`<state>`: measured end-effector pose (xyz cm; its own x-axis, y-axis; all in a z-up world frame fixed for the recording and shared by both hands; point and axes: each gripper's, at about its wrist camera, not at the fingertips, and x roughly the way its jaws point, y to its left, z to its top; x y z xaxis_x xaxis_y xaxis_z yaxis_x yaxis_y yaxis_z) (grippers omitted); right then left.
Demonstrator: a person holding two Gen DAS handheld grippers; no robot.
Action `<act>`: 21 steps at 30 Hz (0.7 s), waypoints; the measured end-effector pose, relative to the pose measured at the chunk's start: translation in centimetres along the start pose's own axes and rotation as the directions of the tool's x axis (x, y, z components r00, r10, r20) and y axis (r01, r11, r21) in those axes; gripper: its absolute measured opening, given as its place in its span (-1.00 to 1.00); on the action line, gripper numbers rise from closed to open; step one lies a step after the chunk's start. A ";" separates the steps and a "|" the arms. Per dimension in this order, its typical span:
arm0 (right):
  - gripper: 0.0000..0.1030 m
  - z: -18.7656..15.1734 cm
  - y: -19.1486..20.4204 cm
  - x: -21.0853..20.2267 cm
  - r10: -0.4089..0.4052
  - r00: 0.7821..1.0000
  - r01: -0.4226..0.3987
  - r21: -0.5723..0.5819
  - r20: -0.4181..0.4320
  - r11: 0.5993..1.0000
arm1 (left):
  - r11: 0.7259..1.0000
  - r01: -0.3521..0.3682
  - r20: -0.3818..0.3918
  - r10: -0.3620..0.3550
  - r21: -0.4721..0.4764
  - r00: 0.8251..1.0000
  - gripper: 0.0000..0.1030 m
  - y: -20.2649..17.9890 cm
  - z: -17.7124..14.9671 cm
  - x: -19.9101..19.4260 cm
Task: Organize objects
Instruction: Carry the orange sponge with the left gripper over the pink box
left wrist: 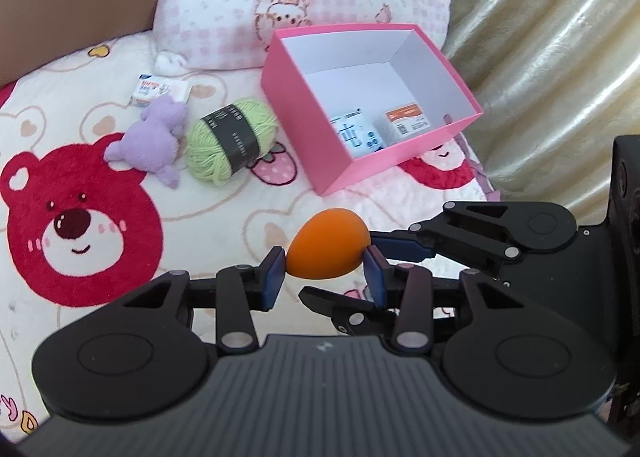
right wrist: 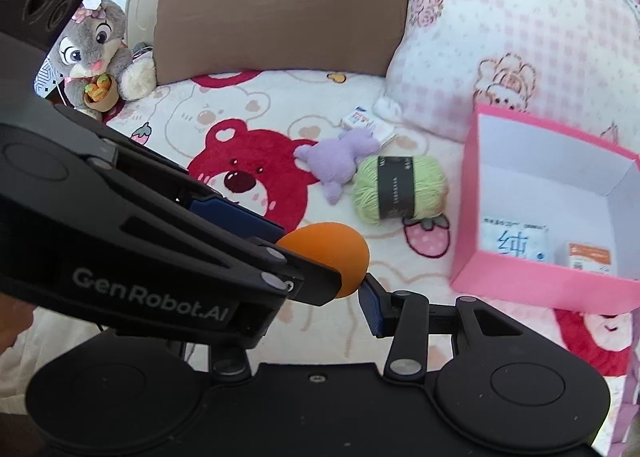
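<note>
Sitting inside left hand-held gripper (left wrist: 323, 265): egg (left wrist: 328, 241)

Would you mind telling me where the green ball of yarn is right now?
The green ball of yarn lies on the bear-print blanket, centre-left in the left wrist view, between the purple plush toy and the pink box.

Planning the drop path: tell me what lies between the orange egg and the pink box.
Nothing: only bare bear-print blanket separates the orange egg from the pink box, seen in the left wrist view. The green yarn sits off to the side.
</note>
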<state>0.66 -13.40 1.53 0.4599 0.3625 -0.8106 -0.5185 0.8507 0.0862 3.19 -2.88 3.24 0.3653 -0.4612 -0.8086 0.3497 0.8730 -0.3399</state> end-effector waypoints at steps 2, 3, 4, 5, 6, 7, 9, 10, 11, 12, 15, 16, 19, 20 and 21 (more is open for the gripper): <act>-0.04 -0.1 -0.2 -0.5 -0.014 1.000 0.014 -0.009 0.011 1.000 | 1.000 0.004 0.001 -0.004 0.004 1.000 -0.21 -0.6 0.2 -0.1; -0.04 -0.1 -0.4 -0.9 -0.020 1.000 0.020 -0.014 0.016 1.000 | 1.000 0.007 0.002 -0.007 0.003 1.000 -0.21 -0.9 0.3 -0.1; -0.04 -0.2 -0.5 -1.1 -0.026 0.999 0.027 -0.018 0.021 0.999 | 1.000 0.010 0.003 -0.010 0.002 1.000 -0.21 -1.2 0.3 -0.1; -0.04 -0.2 -0.6 -1.3 -0.032 0.999 0.033 -0.022 0.026 0.999 | 1.000 0.013 0.004 -0.013 -0.002 1.000 -0.22 -1.4 0.3 -0.1; -0.04 -0.3 -0.7 -1.6 -0.034 0.999 0.035 -0.026 0.029 0.999 | 1.000 0.014 0.003 -0.014 -0.005 1.000 -0.22 -1.6 0.3 -0.1; -0.04 -0.3 -0.7 -1.7 -0.037 0.999 0.038 -0.028 0.030 0.999 | 1.000 0.016 0.003 -0.016 -0.005 1.000 -0.22 -1.8 0.3 -0.1; -0.04 -0.4 -0.8 -2.1 -0.043 0.998 0.044 -0.034 0.037 0.998 | 1.000 0.016 0.002 -0.016 -0.005 1.000 -0.21 -2.2 0.4 -0.1; -0.04 -0.4 -0.9 -2.3 -0.045 0.998 0.046 -0.037 0.039 0.998 | 1.000 0.014 0.003 -0.014 -0.001 1.000 -0.21 -2.4 0.5 -0.1; -0.04 -0.4 -1.0 -2.5 -0.048 0.998 0.050 -0.039 0.042 0.998 | 1.000 0.011 0.006 -0.011 0.004 1.000 -0.21 -2.7 0.5 -0.2; -0.04 -0.4 -1.1 -2.6 -0.050 0.998 0.051 -0.036 0.044 0.998 | 1.000 0.009 0.008 -0.009 0.008 1.000 -0.21 -2.9 0.6 -0.2; -0.04 -0.4 -1.7 -3.0 -0.049 0.998 0.050 -0.027 0.042 0.998 | 1.000 0.005 0.008 -0.005 0.019 1.000 -0.21 -3.6 1.1 -0.1; -0.04 -0.3 -1.9 -3.0 -0.050 0.998 0.051 -0.025 0.041 0.998 | 1.000 0.005 0.009 -0.006 0.021 1.000 -0.21 -3.9 1.2 -0.1; -0.04 -0.1 -2.7 -3.4 -0.057 0.998 0.058 -0.025 0.041 0.998 | 0.999 0.008 0.012 -0.009 0.037 1.000 -0.21 -4.6 2.0 0.1; -0.04 0.0 -3.0 -3.5 -0.061 0.997 0.062 -0.026 0.042 0.998 | 0.999 0.011 0.011 -0.011 0.041 1.000 -0.21 -4.9 2.3 0.2; -0.04 0.0 -3.3 -3.7 -0.063 0.997 0.064 -0.024 0.043 0.998 | 0.999 0.014 0.010 -0.014 0.044 1.000 -0.21 -5.1 2.6 0.3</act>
<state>0.70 -17.58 4.25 0.5218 0.3244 -0.7890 -0.5053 0.8627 0.0205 3.75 -7.86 5.97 0.3685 -0.4749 -0.7991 0.3921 0.8588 -0.3296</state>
